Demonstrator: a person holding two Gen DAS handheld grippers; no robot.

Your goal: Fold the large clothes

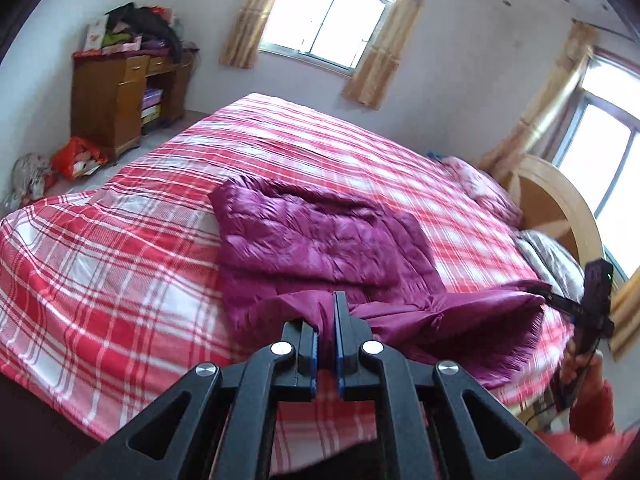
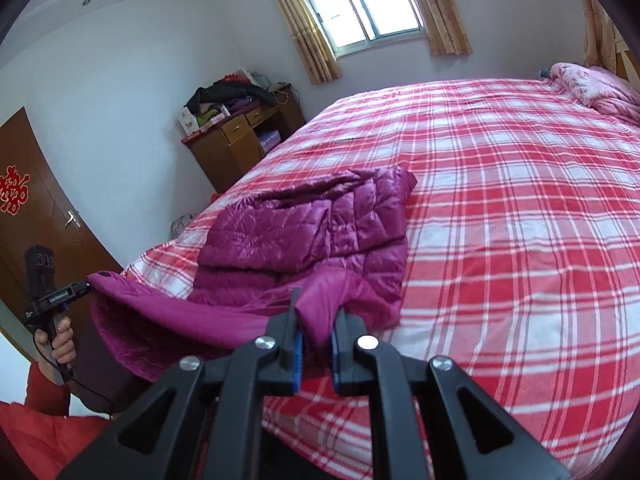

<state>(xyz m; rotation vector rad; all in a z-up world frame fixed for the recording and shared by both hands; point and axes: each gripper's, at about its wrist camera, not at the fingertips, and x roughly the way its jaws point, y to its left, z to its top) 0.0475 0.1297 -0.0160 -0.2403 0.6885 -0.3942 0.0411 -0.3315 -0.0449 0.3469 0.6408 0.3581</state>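
With the left gripper and right gripper each clamped on a near corner of the purple quilted coat lying half-folded on the plaid bed, the slippery fabric could slide free if tugged unevenly.

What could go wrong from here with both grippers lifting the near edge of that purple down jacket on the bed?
1. The left gripper and right gripper each pinch only a small bunch of the slippery purple jacket; a corner could slip out.
2. The edge sags between the two grips, so the fold may land uneven.
3. The far part is already folded over itself; pulling could drag it along the plaid bedspread and undo it.
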